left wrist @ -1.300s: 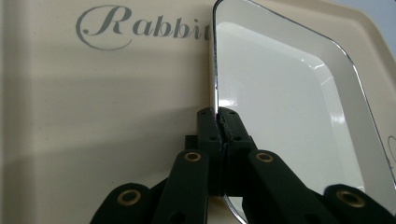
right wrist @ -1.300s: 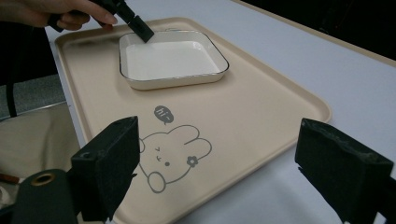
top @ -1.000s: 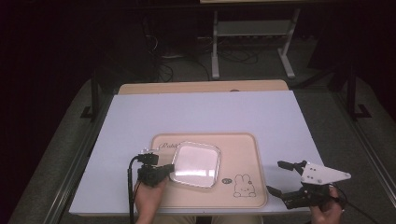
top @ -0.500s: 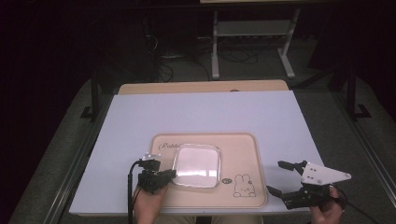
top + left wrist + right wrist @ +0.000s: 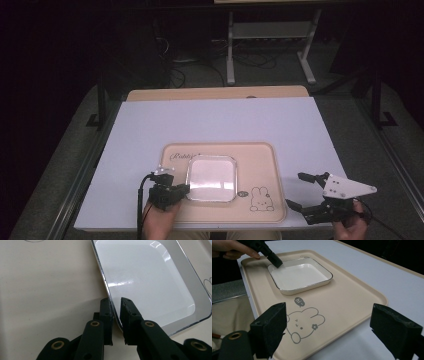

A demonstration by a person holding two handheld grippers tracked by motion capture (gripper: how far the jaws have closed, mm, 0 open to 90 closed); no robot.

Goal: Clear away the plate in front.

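At lower left of the high view, the left gripper (image 5: 183,189) straddles the white dish's (image 5: 212,178) rim, jaws just loosened, while the right gripper (image 5: 304,191) gapes empty at lower right.

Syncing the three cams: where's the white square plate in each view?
High view: white square plate sits left of centre on the beige tray, low in frame, left gripper at its left edge.
Left gripper view: it takes up the upper right, its rim between the fingers.
Right gripper view: upper left of centre.
Shared landmark: the rabbit drawing on the tray, beside the plate.
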